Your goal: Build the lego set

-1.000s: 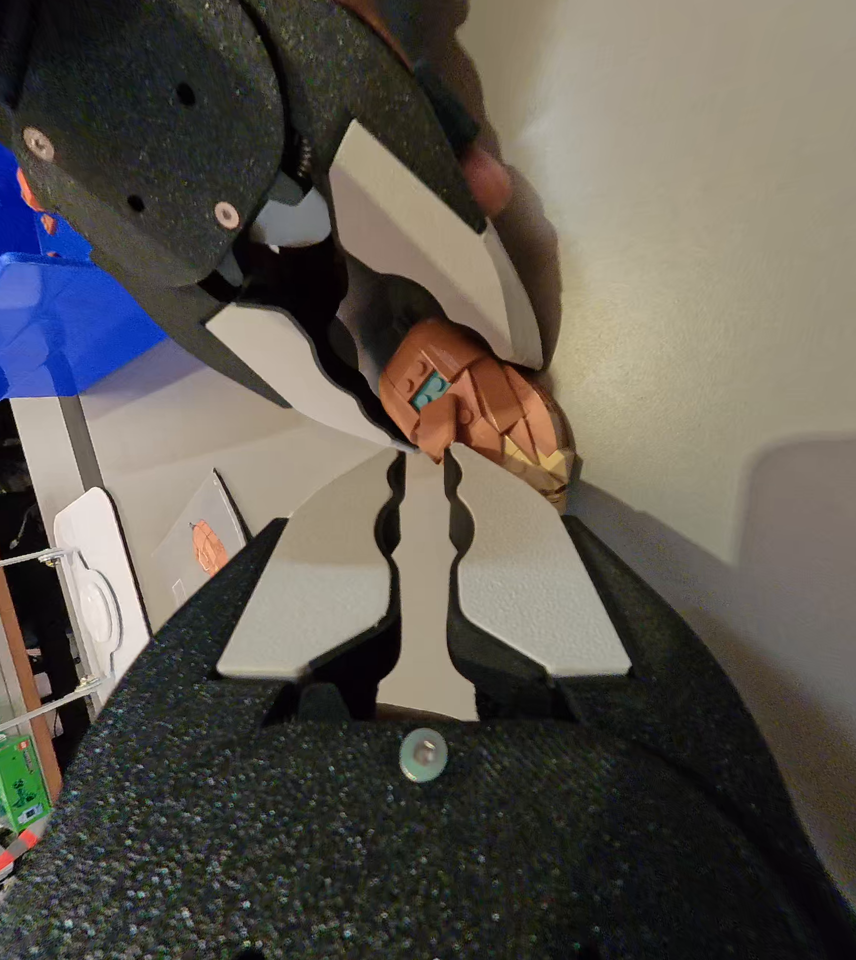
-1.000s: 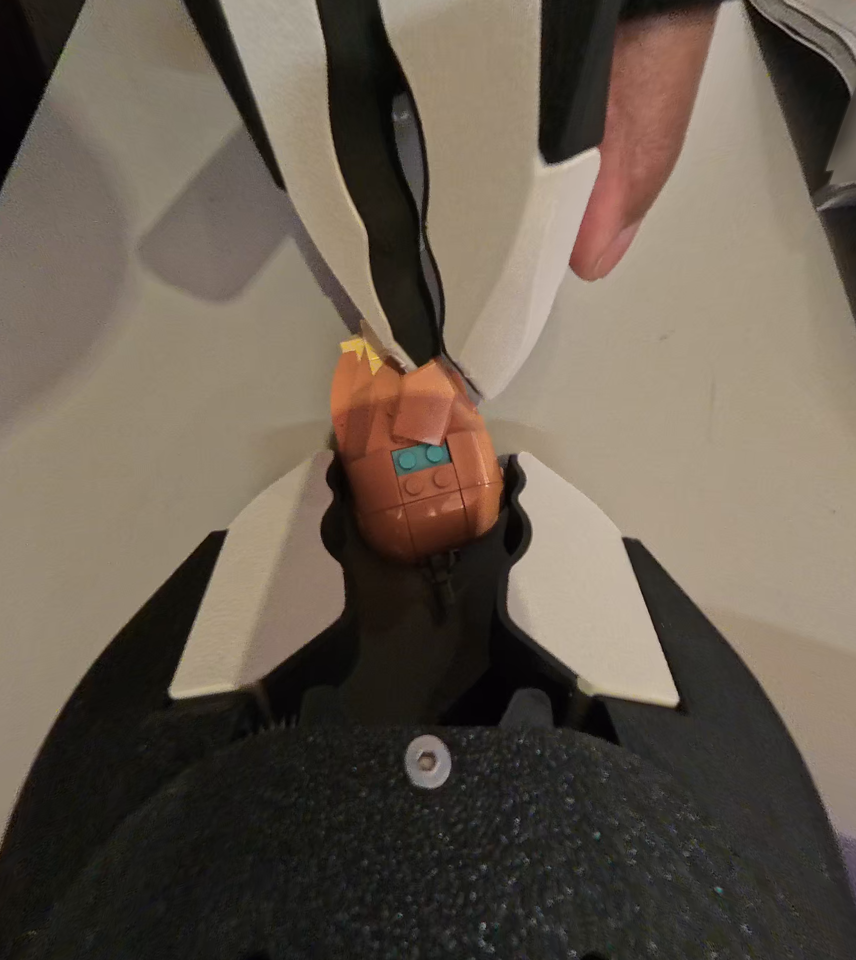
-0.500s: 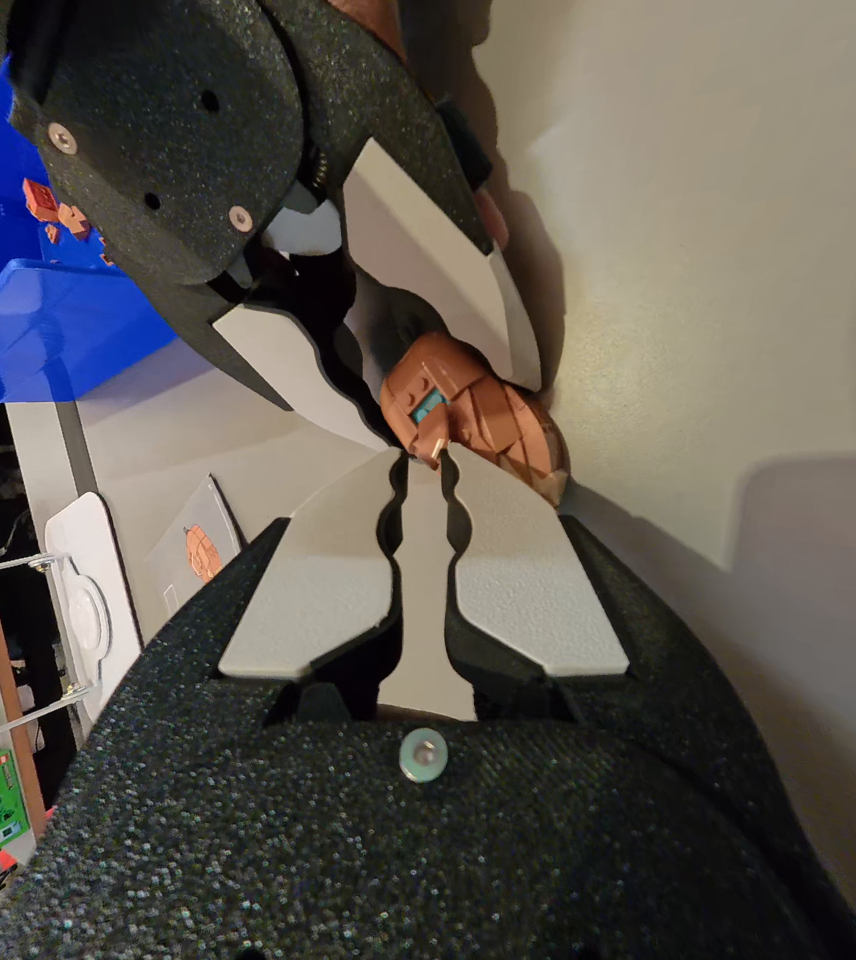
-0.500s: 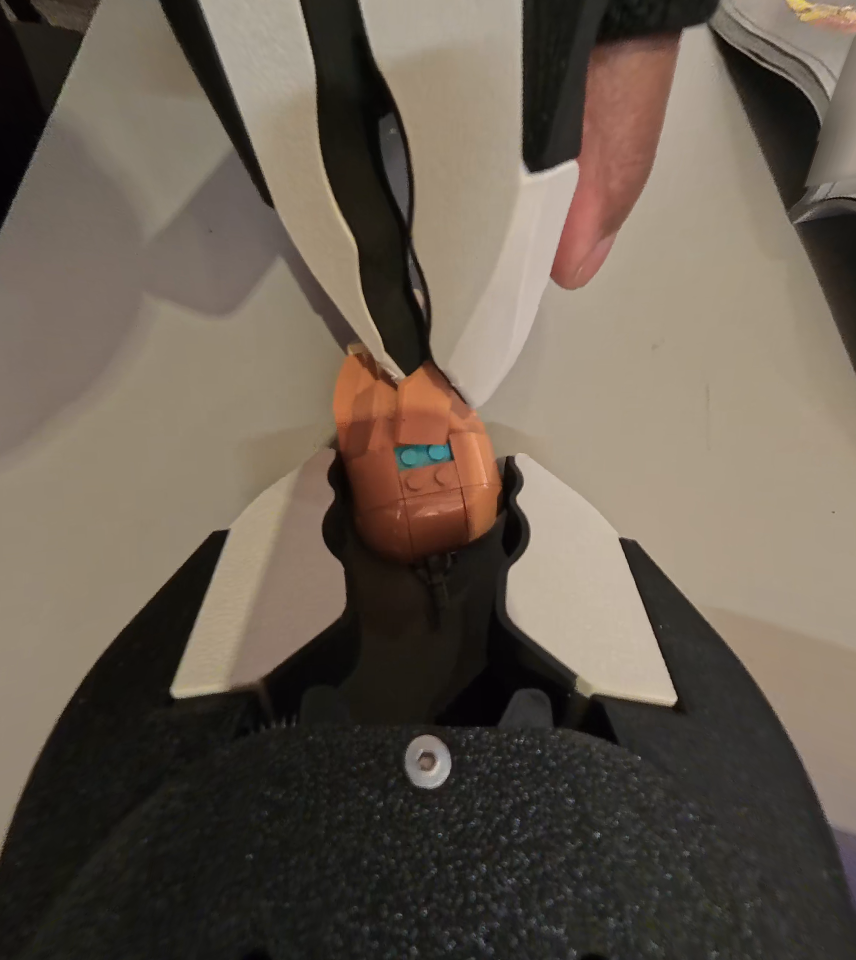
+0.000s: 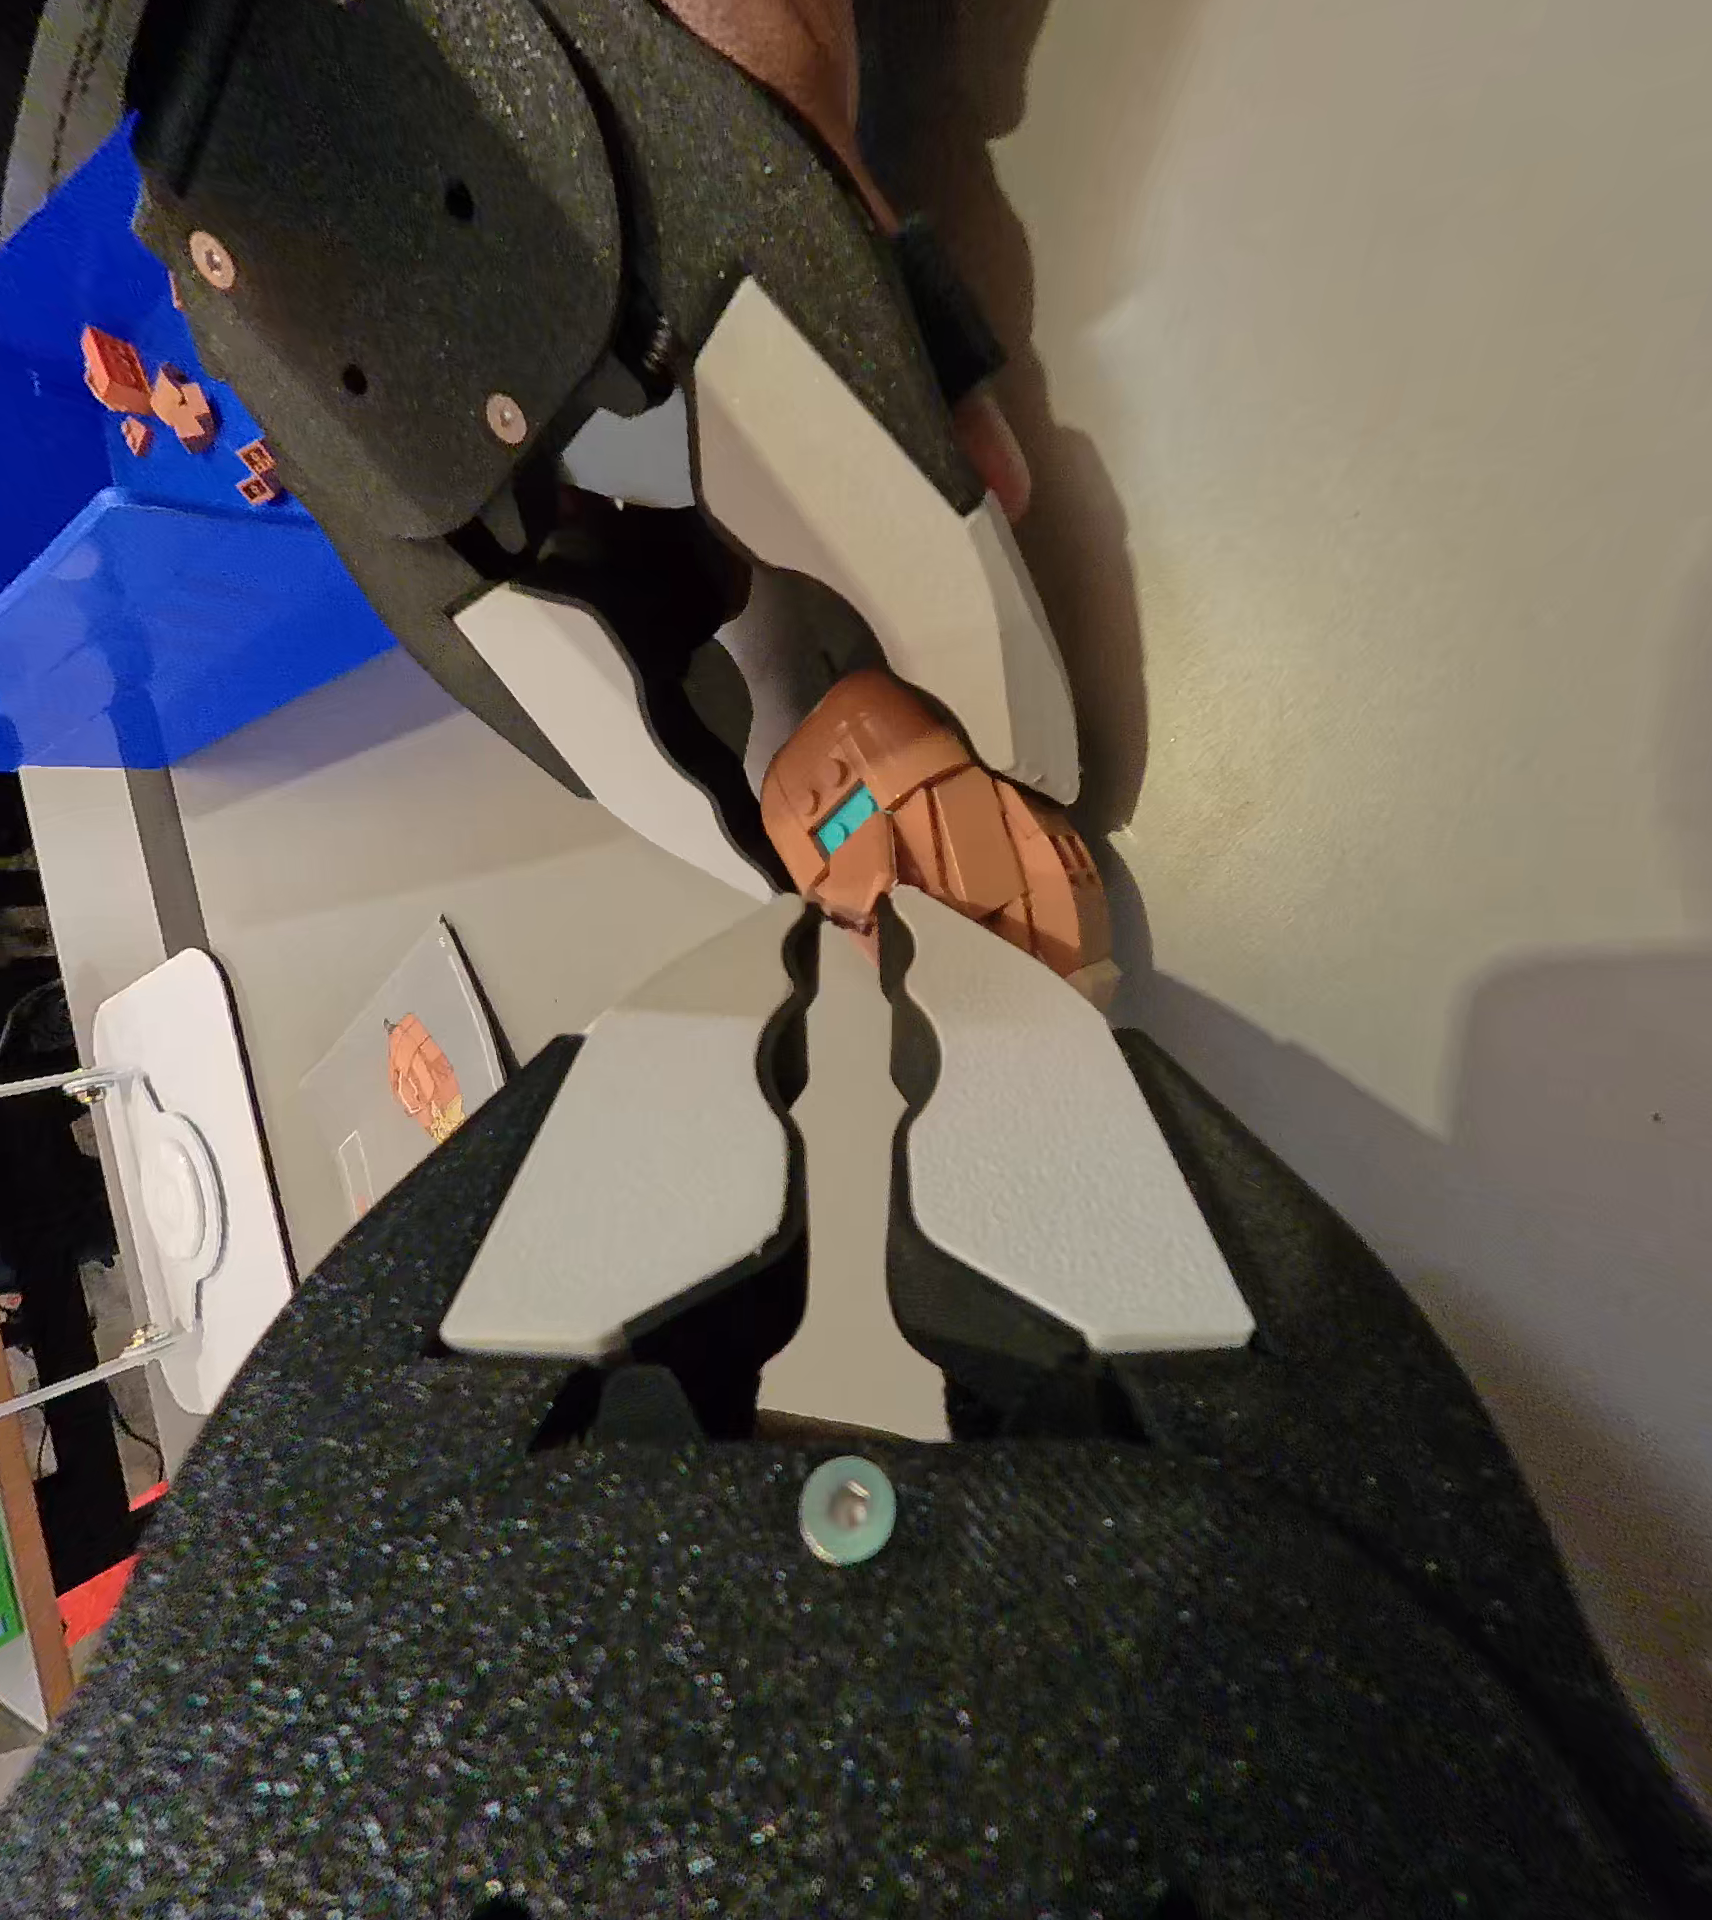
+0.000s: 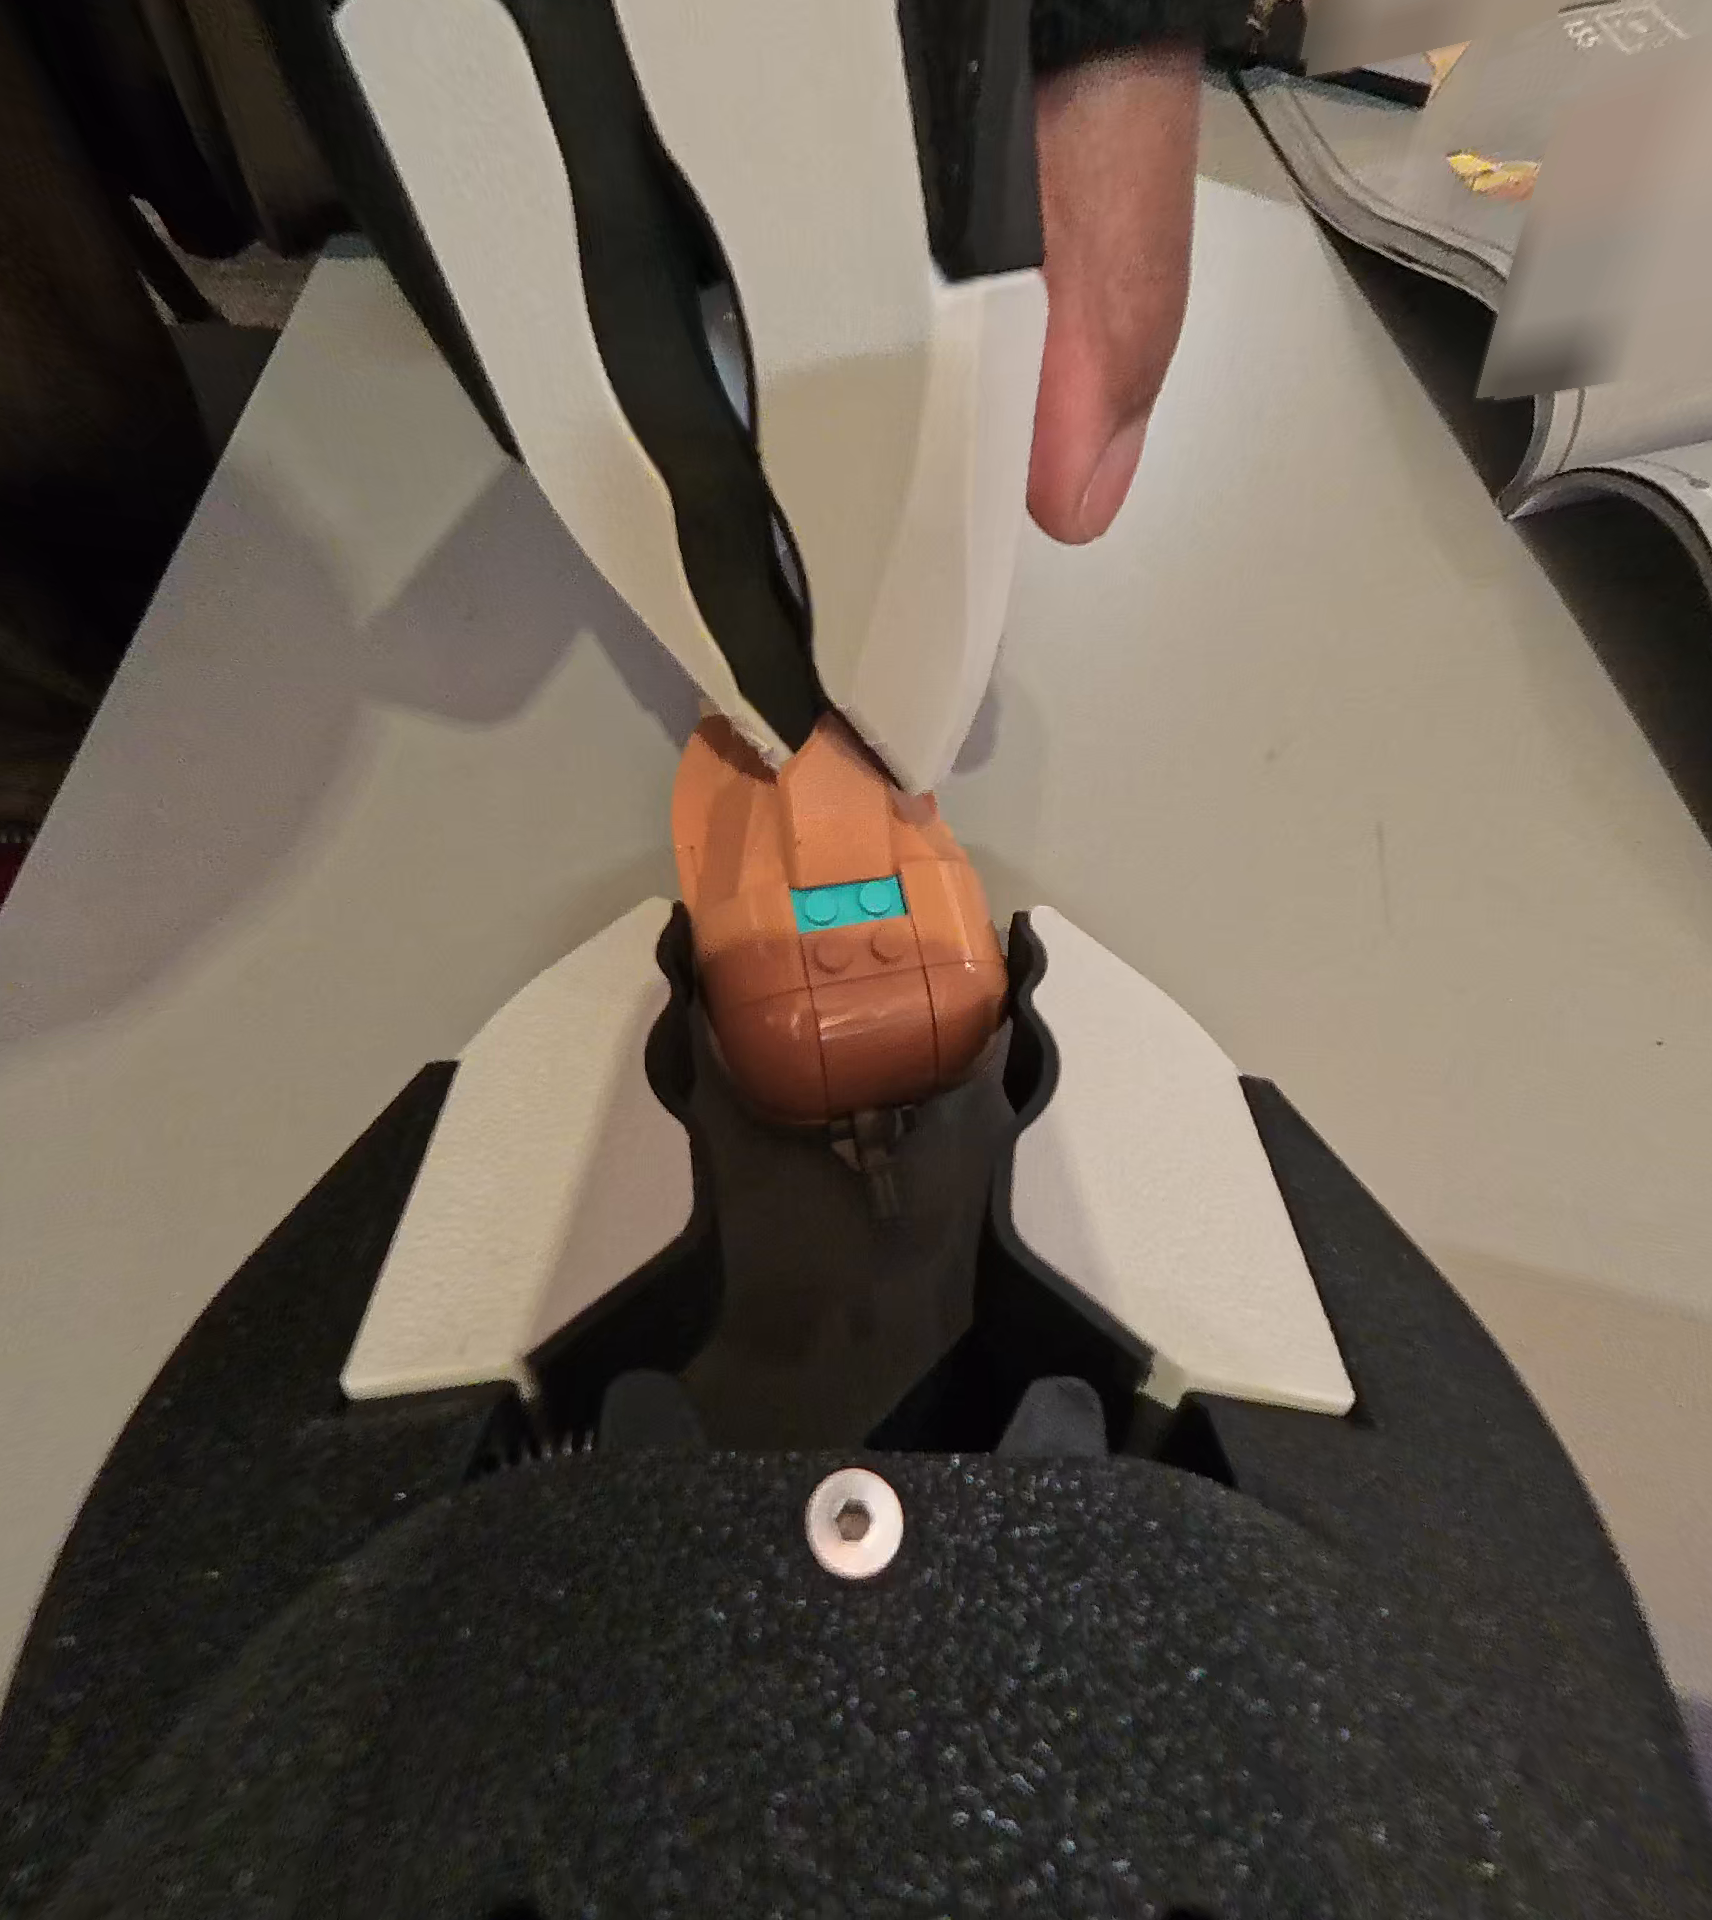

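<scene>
A rounded orange lego model (image 6: pixel 831 987) with a teal plate on top sits between the fingers of my right gripper (image 6: pixel 847 940), which is shut on its sides above the white table (image 6: pixel 1351 935). My left gripper (image 6: pixel 816 732) comes in from the far side, its tips nearly together on an orange slope piece (image 6: pixel 821 790) at the model's far end. In the left wrist view my left gripper (image 5: pixel 847 914) touches the model (image 5: pixel 935 831) from below, while the right gripper (image 5: pixel 904 748) grips it from above. The model's underside is hidden.
A blue bin (image 5: pixel 104 623) holding loose orange bricks (image 5: pixel 166 400) stands at the upper left. An instruction booklet (image 5: pixel 416 1060) lies on the table and also shows in the right wrist view (image 6: pixel 1662 499). A person's finger (image 6: pixel 1091 395) points down beside the left gripper.
The model's far end has tilted so its yellow tips no longer show in the right wrist view. The left gripper's tips have stayed on the orange slope piece, pressed closer to the model.
</scene>
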